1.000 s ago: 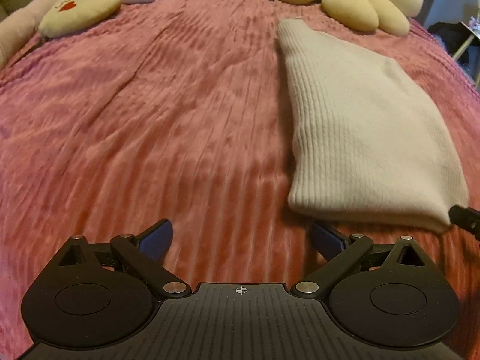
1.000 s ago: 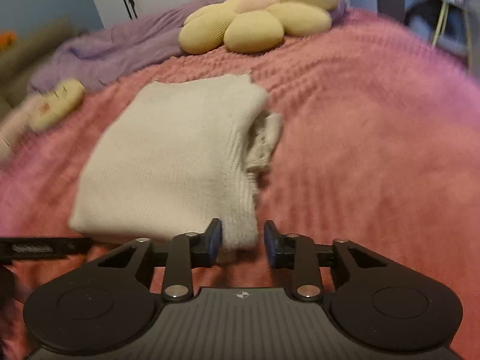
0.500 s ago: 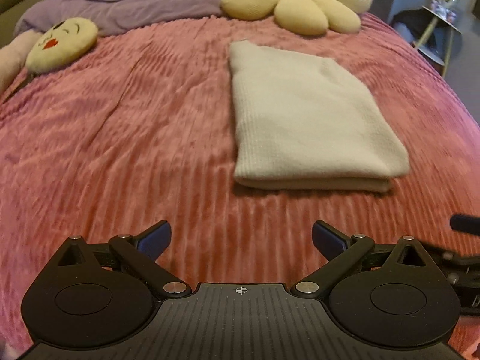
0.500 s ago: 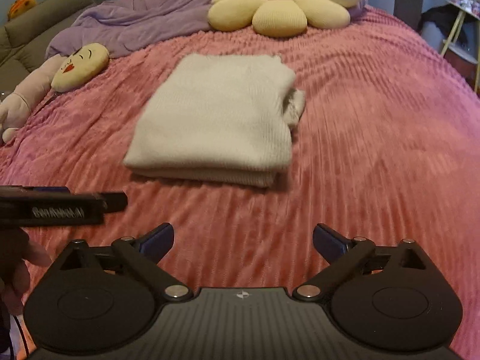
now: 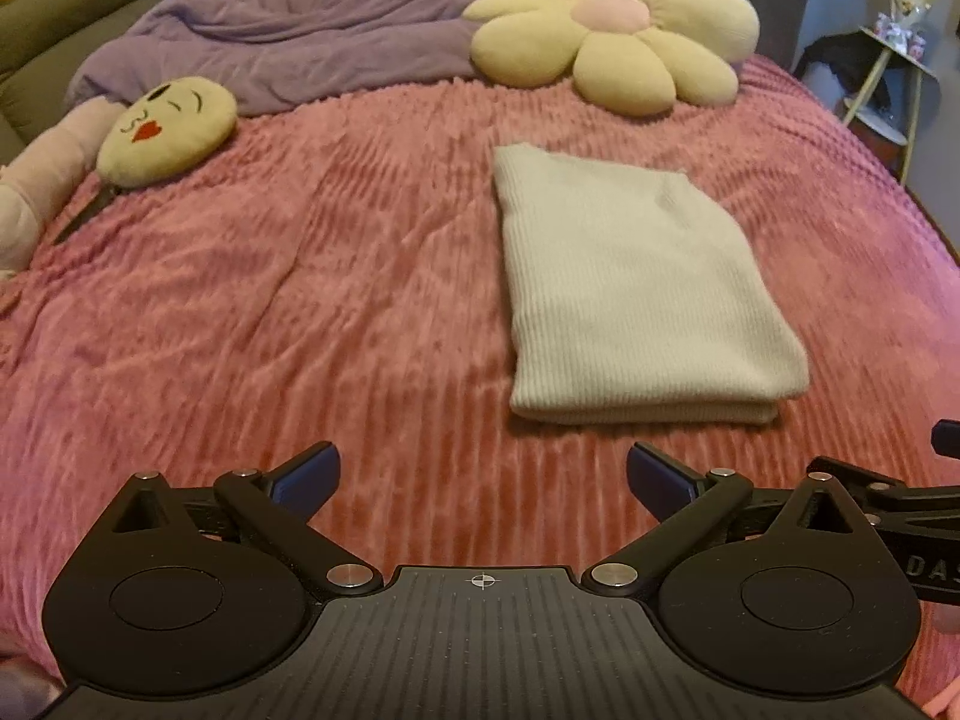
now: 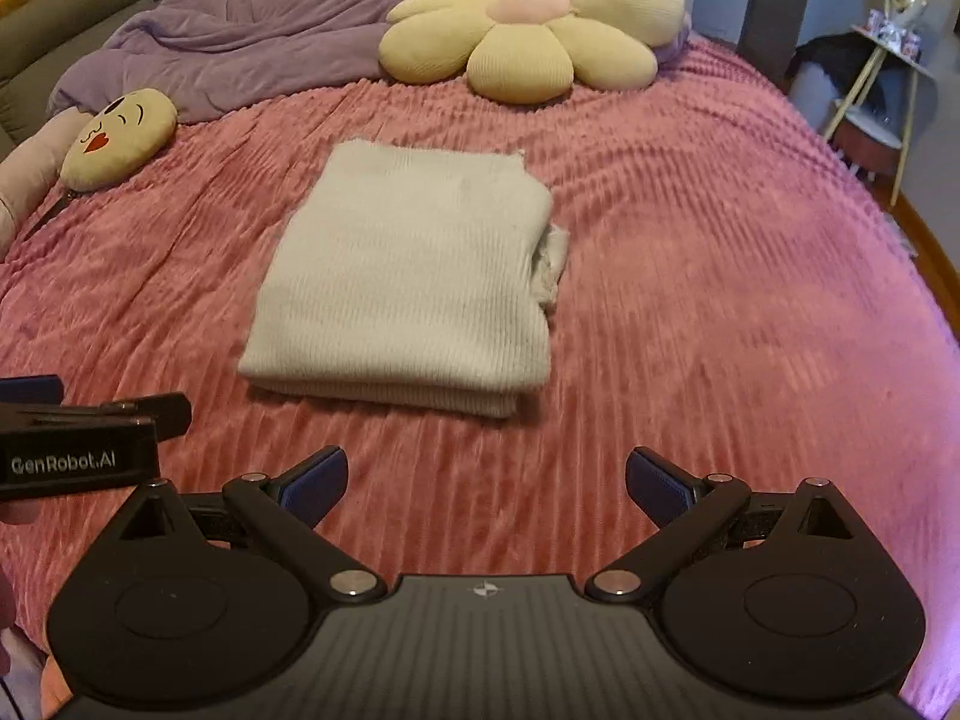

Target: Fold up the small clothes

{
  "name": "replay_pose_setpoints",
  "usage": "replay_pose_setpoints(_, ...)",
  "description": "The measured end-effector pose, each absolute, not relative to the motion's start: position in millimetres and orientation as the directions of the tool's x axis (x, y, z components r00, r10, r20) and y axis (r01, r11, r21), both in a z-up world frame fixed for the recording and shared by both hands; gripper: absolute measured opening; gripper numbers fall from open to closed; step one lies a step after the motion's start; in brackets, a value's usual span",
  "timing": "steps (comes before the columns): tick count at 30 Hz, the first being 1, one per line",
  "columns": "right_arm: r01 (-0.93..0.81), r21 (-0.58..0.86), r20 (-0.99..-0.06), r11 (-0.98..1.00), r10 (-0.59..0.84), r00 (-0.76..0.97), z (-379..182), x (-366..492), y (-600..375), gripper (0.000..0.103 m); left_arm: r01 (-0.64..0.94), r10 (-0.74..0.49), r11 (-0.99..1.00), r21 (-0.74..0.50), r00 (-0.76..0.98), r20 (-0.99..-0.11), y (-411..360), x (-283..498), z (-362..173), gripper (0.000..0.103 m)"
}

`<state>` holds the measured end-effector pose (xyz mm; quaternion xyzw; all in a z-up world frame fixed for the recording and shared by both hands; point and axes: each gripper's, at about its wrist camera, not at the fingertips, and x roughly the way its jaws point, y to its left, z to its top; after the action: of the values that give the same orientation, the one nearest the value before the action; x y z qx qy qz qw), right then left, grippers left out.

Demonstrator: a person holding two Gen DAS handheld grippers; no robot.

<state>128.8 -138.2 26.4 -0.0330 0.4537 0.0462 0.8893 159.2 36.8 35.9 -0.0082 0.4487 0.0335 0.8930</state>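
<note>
Left wrist view, left to right: kiss-face cushion (image 5: pixel 168 129) at far left edge of bed, purple blanket (image 5: pixel 282 45) behind it, flower cushion (image 5: pixel 618 36) at head of bed, folded cream knit garment (image 5: pixel 630 288) flat on pink ribbed bedspread (image 5: pixel 300 300), right of centre; left gripper (image 5: pixel 483 474) fingers wide apart, nothing between them. Right wrist view: garment (image 6: pixel 414 276) lies left of centre, well clear of right gripper (image 6: pixel 486 477), whose fingers are spread wide and empty.
</note>
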Motion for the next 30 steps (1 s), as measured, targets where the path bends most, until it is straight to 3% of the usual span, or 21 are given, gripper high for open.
replay_pose_setpoints(30, -0.093, -0.017, -0.795, 0.996, 0.042, 0.605, 43, 114, -134, 0.099, -0.055, 0.048, 0.998, 0.019, 0.594, -0.803, 26, 141, 43, 0.103)
